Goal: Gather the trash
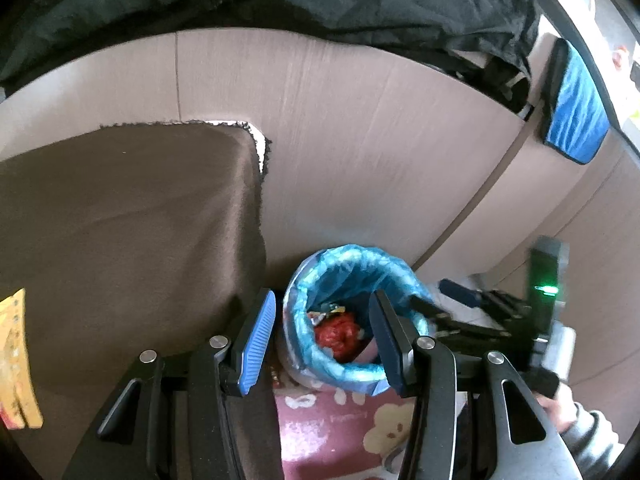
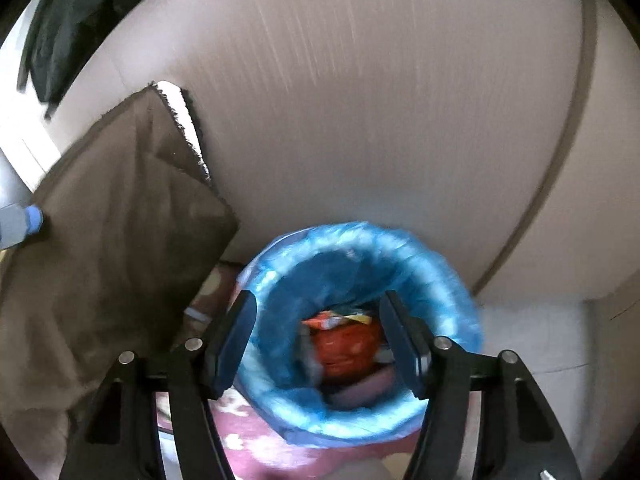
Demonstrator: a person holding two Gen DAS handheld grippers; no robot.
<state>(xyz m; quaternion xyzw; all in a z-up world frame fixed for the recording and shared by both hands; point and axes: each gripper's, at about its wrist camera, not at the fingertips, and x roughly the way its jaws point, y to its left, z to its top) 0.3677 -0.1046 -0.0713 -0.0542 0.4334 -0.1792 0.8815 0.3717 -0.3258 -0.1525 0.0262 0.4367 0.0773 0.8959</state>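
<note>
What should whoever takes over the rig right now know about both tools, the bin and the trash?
Left tool: open, empty, above the bin.
Right tool: open, empty, over the bin mouth.
Trash bin with blue liner stands on the pink floor mat, beside the brown-covered table.
Done: red wrapper and other scraps lie inside.
Left: a yellow packet and a bottle on the table may need collecting; hard to tell.

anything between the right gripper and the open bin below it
Nothing visible. The right gripper hangs open and empty over the blue-lined bin, whose mouth is uncovered, with red trash inside.
</note>
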